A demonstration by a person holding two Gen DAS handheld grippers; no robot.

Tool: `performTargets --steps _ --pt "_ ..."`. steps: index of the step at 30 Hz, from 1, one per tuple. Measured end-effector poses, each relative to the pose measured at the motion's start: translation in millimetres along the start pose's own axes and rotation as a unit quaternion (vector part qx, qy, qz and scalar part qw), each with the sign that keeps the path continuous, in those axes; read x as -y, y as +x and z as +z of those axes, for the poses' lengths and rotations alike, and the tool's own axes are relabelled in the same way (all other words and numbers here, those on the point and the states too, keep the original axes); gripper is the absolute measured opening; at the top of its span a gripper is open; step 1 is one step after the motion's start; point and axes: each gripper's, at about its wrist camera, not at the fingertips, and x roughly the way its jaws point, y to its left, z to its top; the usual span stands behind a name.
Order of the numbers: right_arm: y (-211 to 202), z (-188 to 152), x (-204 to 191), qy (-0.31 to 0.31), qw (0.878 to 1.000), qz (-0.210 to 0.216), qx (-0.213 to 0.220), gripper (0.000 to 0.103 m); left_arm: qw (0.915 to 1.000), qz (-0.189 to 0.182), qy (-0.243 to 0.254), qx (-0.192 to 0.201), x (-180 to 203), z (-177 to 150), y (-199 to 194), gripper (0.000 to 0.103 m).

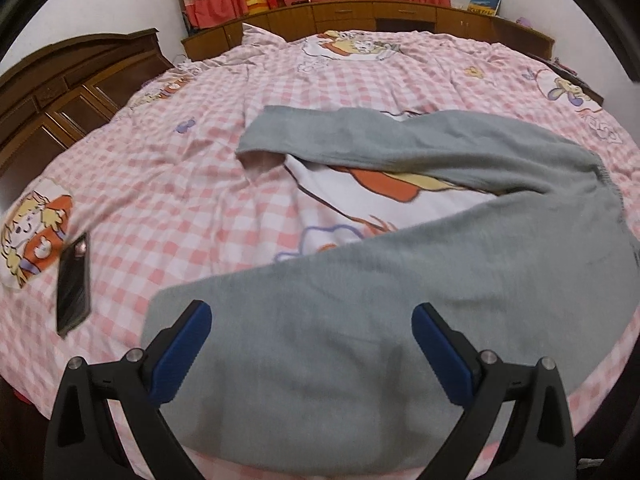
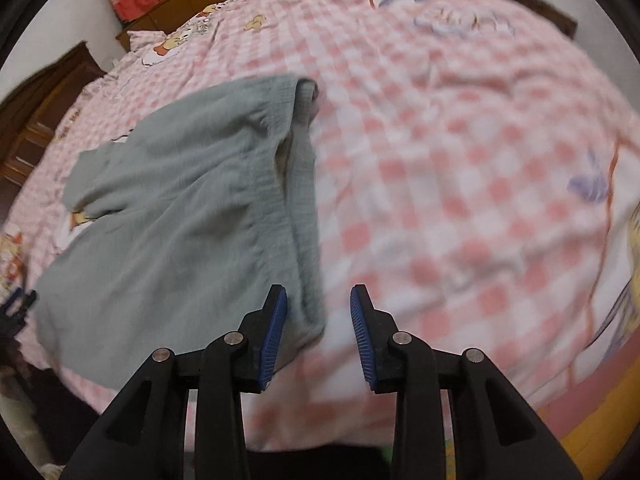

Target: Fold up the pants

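Both tongs wide open, gripping nothing — left gripper (image 1: pixel 311 316) over near leg's hem, right gripper (image 2: pixel 319 300) at waistband corner; grey pants (image 1: pixel 400 280) spread unfolded on checked bed (image 1: pixel 160 184); next, probably: pinch both ends — fold leg onto leg.

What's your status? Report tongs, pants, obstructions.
Left tongs open over a leg cuff. Right tongs open at the waistband corner. Grey pants spread unfolded, legs splayed. Phone on the bedspread, off the pants.
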Motion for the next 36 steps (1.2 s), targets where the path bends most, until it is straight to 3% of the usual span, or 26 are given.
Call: performTargets --steps 5,8,15,25,32,36 --pt "4 -11 -8 0.006 1.0 0.006 0.006 0.034 0.9998 -0.02 -0.002 -0.01 11 -5 7 0.102" --pt "15 -14 -16 -0.005 1.0 -0.02 0.0 0.034 0.9997 -0.02 0.007 -0.011 19 -5 10 0.102" --pt "-6 -25 -20 -0.011 0.998 -0.051 0.044 0.013 0.9993 -0.025 0.007 -0.028 24 -9 19 0.102" --pt "11 -27 -5 0.005 0.999 -0.052 -0.004 0.017 0.9981 -0.034 -0.004 -0.052 22 -15 30 0.102" --pt "-28 -14 -33 -0.046 0.996 -0.072 0.04 0.021 0.9991 -0.033 0.015 -0.022 23 8 14 0.102" --pt "-30 7 -43 -0.059 0.995 -0.069 0.046 0.024 0.9989 -0.029 0.036 -0.011 26 35 11 0.102"
